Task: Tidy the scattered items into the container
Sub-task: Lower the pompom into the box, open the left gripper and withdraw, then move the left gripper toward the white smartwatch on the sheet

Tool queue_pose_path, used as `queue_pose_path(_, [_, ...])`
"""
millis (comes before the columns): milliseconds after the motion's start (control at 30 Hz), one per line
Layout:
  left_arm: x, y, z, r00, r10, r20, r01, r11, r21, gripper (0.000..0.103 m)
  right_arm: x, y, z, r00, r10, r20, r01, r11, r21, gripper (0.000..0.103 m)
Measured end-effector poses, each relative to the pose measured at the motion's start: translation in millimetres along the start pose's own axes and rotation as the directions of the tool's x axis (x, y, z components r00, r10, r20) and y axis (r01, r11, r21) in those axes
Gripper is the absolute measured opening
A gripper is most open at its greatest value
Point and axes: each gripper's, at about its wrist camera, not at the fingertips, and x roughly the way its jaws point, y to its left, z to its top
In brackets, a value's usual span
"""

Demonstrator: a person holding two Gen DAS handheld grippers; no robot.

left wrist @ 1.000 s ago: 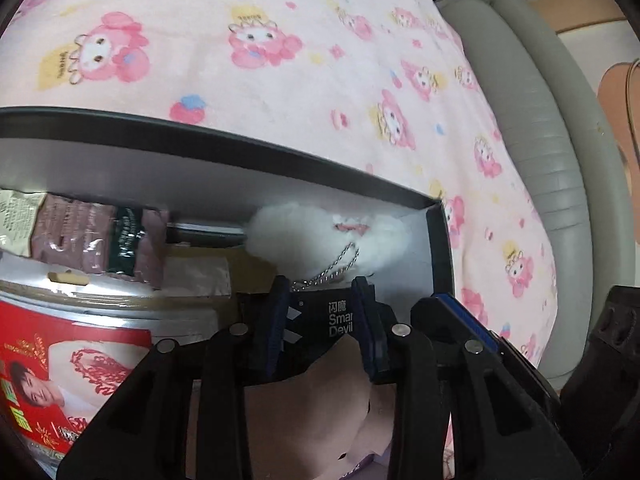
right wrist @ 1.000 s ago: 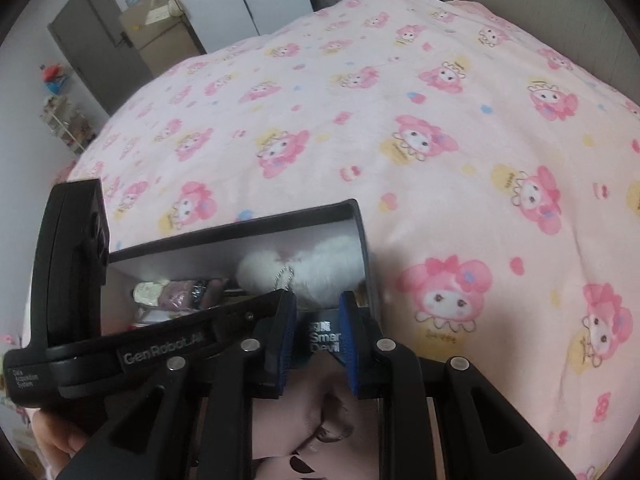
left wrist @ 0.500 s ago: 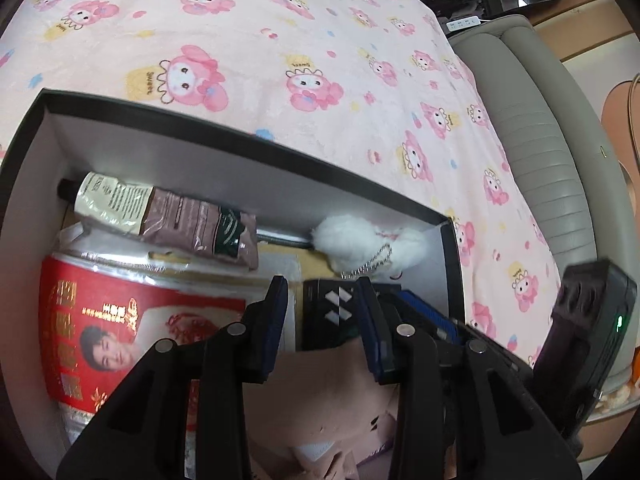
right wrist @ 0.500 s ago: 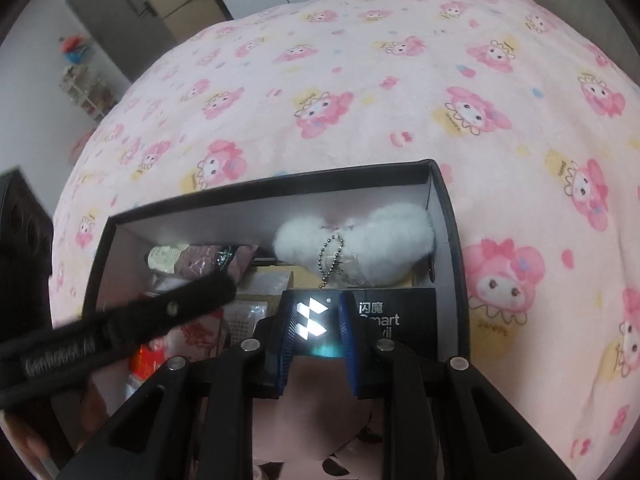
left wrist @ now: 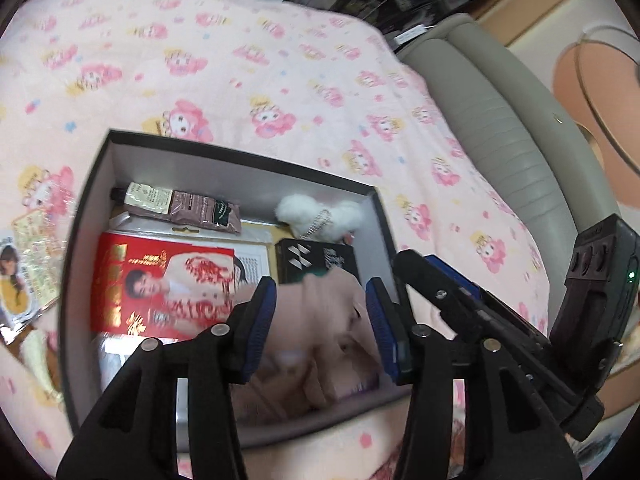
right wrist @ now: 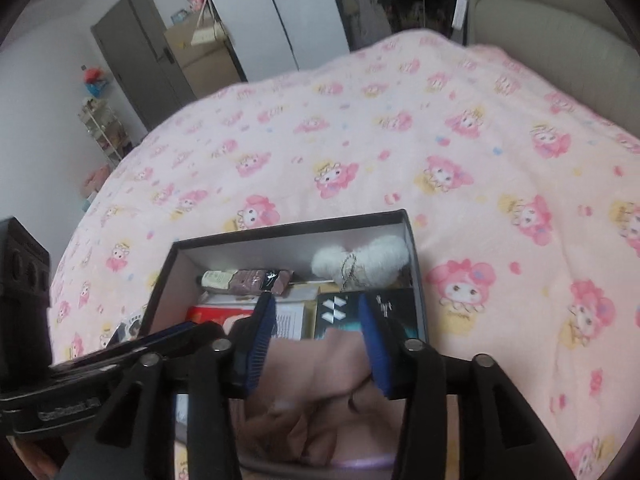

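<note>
Left gripper (left wrist: 320,320) and right gripper (right wrist: 316,332) — jaws opening, pads apart, gripping nothing. Both hover above the box (left wrist: 248,160) — pink cloth (left wrist: 320,360) lies inside, beneath them.

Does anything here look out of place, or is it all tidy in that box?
Most is in the box, but a shiny packet printed with a picture lies on the pink blanket outside its left wall. It looks left behind.
</note>
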Motion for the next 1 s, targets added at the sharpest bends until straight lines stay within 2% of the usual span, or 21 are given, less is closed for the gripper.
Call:
queue_pose_path(100, [-28, -13, -20, 0.999, 0.017, 0.031, -0.019, 0.998, 0.067, 0.051, -19, 5, -28, 1.000, -0.002, 0.003, 0.002, 1.000, 0.025, 0.048])
queue_pose_path(233, [-54, -25, -54, 0.998, 0.047, 0.030, -0.052, 0.986, 0.157, 0.053, -40, 16, -63, 1.000, 0.026, -0.015, -0.025, 0.999, 0.041, 0.048])
queue_pose_path(467, [-90, -24, -97, 0.997, 0.055, 0.051, -0.064, 0.979, 0.194, 0.054, -71, 44, -105, 1.000, 0.013, -0.012, -0.013, 1.000, 0.001, 0.048])
queue_pose_path(633, [-114, -13, -117, 0.996, 0.056, 0.072, -0.068, 0.981, 0.181, 0.056, -80, 66, -119, 1.000, -0.003, -0.009, 0.002, 0.998, -0.064, 0.048])
queue_pose_path(833, [-133, 9, -136, 0.991, 0.108, 0.085, -0.120, 0.980, 0.159, 0.056, -79, 87, -130, 0.999, 0.014, -0.033, -0.017, 0.997, -0.077, 0.048])
queue_pose_path(1000, [-145, 35, -146, 0.985, 0.144, 0.092, -0.154, 0.982, 0.110, 0.056, -75, 120, -138, 0.998, 0.029, -0.047, -0.035, 0.990, -0.138, 0.048])
